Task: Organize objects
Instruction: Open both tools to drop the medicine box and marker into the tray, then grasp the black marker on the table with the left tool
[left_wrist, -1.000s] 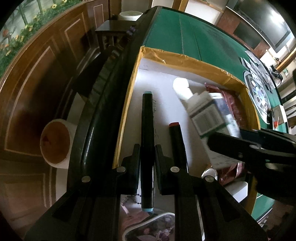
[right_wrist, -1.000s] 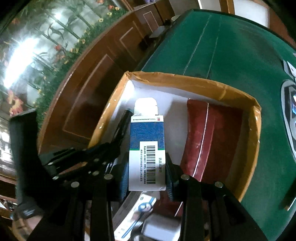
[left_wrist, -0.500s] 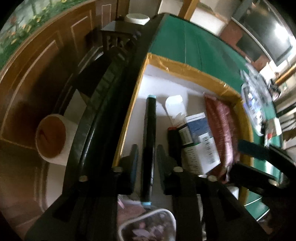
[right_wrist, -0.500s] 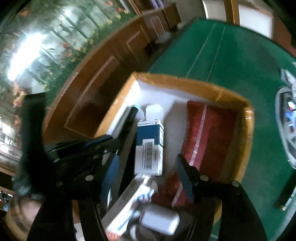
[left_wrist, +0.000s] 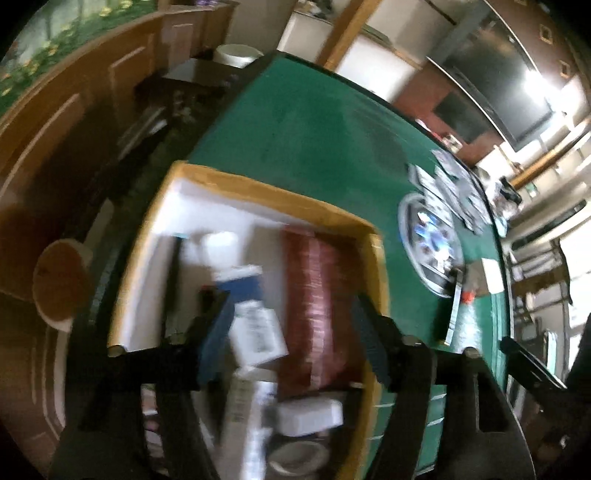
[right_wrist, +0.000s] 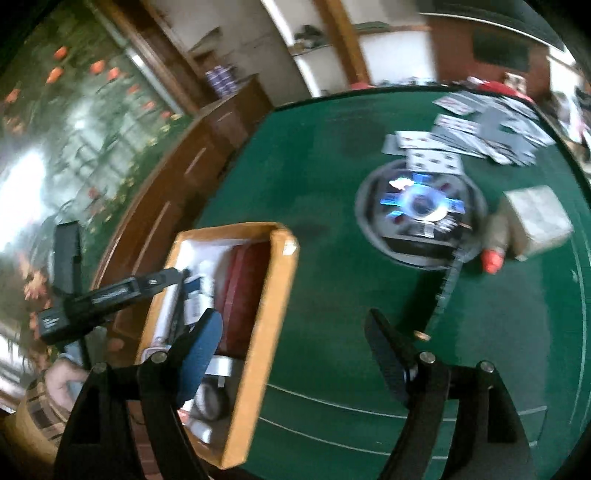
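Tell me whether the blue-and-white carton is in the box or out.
In. The blue-and-white carton lies flat inside the yellow-rimmed box, beside the red packet; neither gripper holds it.

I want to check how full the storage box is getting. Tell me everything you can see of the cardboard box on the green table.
The cardboard box is an open, rectangular tray with tan walls and a white inside, sitting flat on the green table at its edge. Inside lie a dark red packet along one wall, a blue and white carton beside it, a dark marker near the opposite wall, and blurred white items at the near end. Nothing rises above the rim as far as the blur allows.
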